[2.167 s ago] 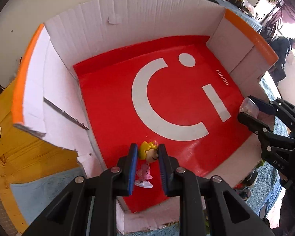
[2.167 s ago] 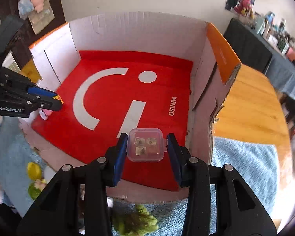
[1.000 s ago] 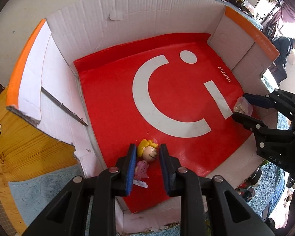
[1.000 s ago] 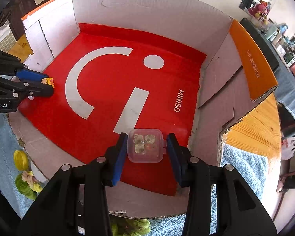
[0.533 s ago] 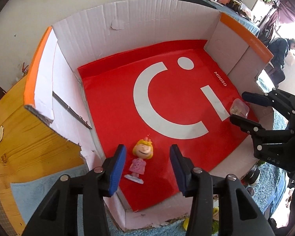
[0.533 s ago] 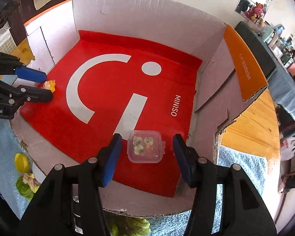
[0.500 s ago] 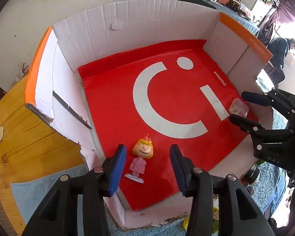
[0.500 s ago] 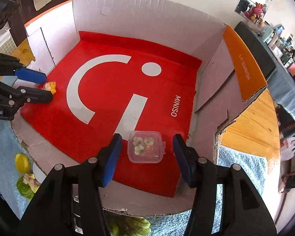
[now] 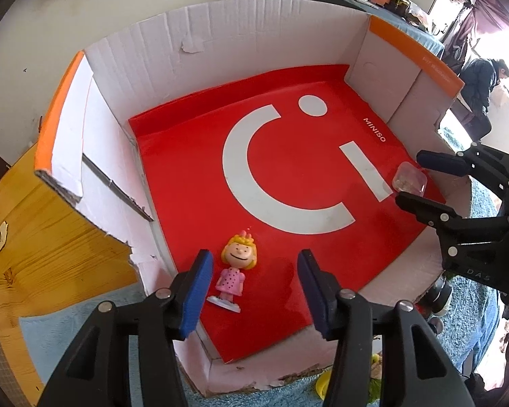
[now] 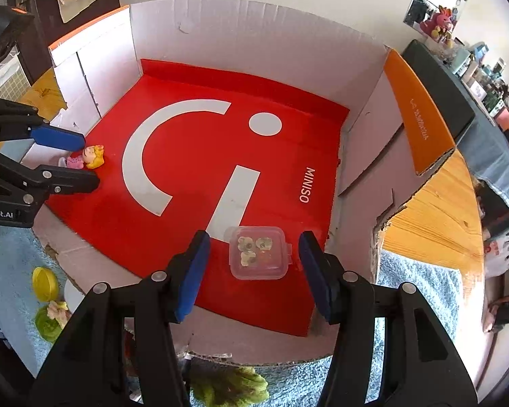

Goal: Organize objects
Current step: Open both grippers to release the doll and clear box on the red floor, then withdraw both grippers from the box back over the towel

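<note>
A small doll (image 9: 232, 271) with yellow hair and a pink dress lies on the red floor of an open cardboard box (image 9: 288, 51), near its front left corner. My left gripper (image 9: 254, 257) hovers over it with jaws opening, pads clear of the doll. A clear lidded container (image 10: 259, 252) of small items rests on the red floor near the front right corner. My right gripper (image 10: 254, 240) stands open around it, pads apart from its sides. In the right wrist view the doll (image 10: 88, 159) sits between the left gripper's fingers (image 10: 57, 139).
White box walls (image 10: 254, 40) with orange flaps rise on three sides; the front edge is low. Yellow and green toys (image 10: 45, 285) lie on the blue cloth in front. A wooden tabletop (image 10: 434, 210) flanks the box. A person (image 9: 482, 78) stands far right.
Both grippers went from shut to open. The doll and the clear container were let go and now rest on the red floor. Both grippers have drawn back slightly.
</note>
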